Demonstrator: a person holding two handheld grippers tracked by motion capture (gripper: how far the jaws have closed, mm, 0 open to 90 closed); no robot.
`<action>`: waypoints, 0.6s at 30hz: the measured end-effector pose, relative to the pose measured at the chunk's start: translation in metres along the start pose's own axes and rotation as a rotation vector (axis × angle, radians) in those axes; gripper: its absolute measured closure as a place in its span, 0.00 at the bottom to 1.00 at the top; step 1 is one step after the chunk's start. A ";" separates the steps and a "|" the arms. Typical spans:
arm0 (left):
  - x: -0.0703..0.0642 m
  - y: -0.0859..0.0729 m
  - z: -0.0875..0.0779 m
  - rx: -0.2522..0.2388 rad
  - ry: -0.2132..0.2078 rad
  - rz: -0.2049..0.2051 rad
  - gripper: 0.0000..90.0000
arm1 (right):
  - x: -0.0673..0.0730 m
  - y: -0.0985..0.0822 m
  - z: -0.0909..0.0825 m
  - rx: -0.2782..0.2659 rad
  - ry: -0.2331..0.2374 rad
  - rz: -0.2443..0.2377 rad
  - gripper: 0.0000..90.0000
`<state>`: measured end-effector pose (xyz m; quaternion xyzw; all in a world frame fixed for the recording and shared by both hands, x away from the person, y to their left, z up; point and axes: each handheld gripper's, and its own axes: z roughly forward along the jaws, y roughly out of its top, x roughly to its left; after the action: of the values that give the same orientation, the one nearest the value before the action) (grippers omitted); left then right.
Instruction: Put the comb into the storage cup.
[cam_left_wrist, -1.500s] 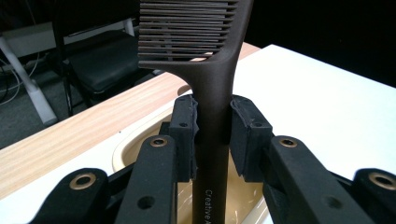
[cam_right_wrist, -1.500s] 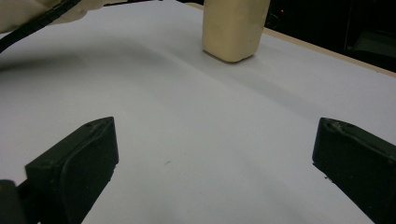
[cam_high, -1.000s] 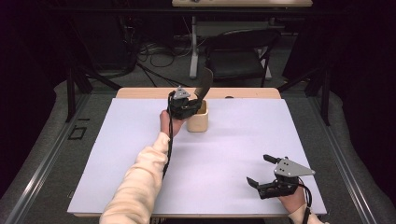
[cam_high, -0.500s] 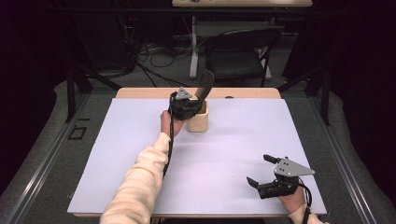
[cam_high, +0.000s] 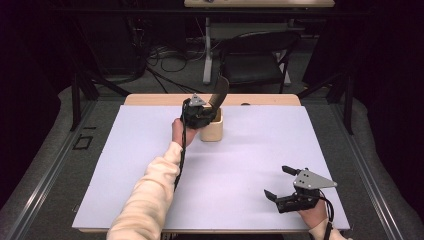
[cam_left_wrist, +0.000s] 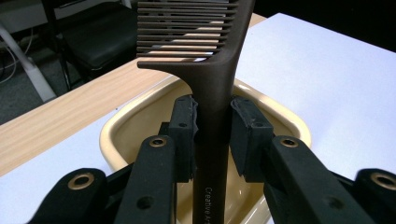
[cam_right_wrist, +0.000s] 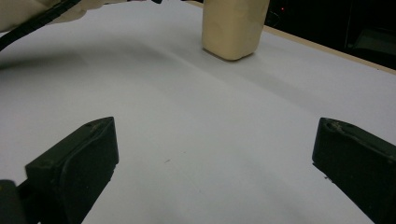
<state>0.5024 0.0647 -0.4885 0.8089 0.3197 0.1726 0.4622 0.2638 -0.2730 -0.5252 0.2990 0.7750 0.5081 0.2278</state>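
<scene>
Comb (cam_high: 218, 92) stands handle-down in the cream cup (cam_high: 212, 131) at the surface's (cam_high: 260, 150) far edge, left gripper (cam_high: 202, 114) on it. Its fingers (cam_left_wrist: 184, 128) clamp the handle; judging by this, release comes next. Right gripper (cam_right_wrist: 215, 163) fingers gape wide, idle.

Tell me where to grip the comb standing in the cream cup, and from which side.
Grip the comb on its narrow handle just below the teeth, above the rim of the cream cup. Come from the near side with one jaw on each flat face, as the left claw sits now: the handle stands upright and is slim there.
</scene>
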 end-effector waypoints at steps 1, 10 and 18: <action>0.000 0.000 0.000 0.004 0.002 0.002 0.80 | 0.000 0.000 0.000 0.000 0.000 -0.002 0.00; 0.000 0.002 -0.002 0.008 0.014 -0.002 0.71 | 0.000 0.000 0.000 0.002 0.001 -0.003 0.00; -0.004 0.010 -0.015 0.010 0.032 0.010 0.42 | 0.000 0.000 0.001 0.005 0.002 0.000 0.00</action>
<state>0.4938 0.0678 -0.4721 0.8098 0.3239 0.1861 0.4524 0.2639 -0.2723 -0.5255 0.2991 0.7764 0.5065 0.2263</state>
